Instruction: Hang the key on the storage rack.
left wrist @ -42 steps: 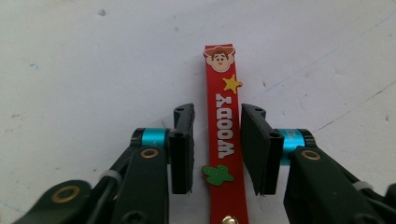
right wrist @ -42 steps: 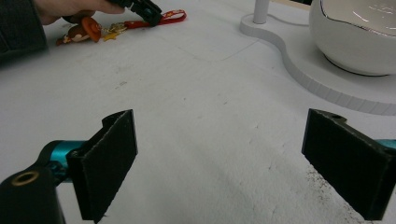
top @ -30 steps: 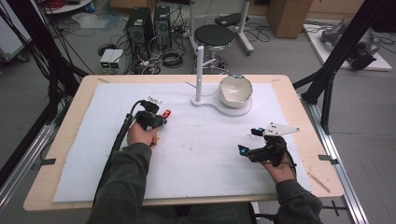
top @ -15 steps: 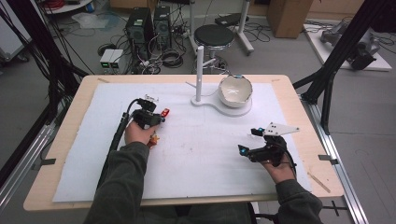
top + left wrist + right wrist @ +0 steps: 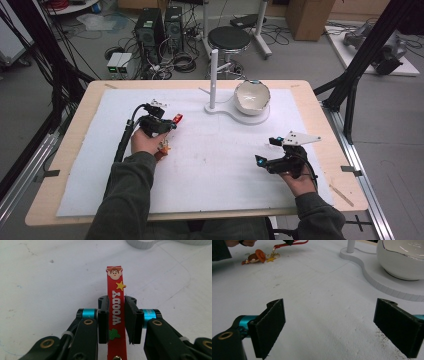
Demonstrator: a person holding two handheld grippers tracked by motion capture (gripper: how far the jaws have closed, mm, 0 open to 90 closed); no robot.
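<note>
The left gripper point(image 5: 116, 315) clamps a red strap point(image 5: 117, 302) at mid-frame in its own view; the strap's lower end is cut off by the frame edge. In the high view a hand partly hides its charm point(image 5: 163, 146). The right gripper point(image 5: 332, 330), lower right in the high view, gapes empty, near a bowl point(image 5: 252, 96).

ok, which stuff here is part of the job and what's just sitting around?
In use:
- red strap, clamped in left gripper
- small charm hanging off its end

Idle:
- right gripper, open, nothing held
- white bowl
- white stand
</note>
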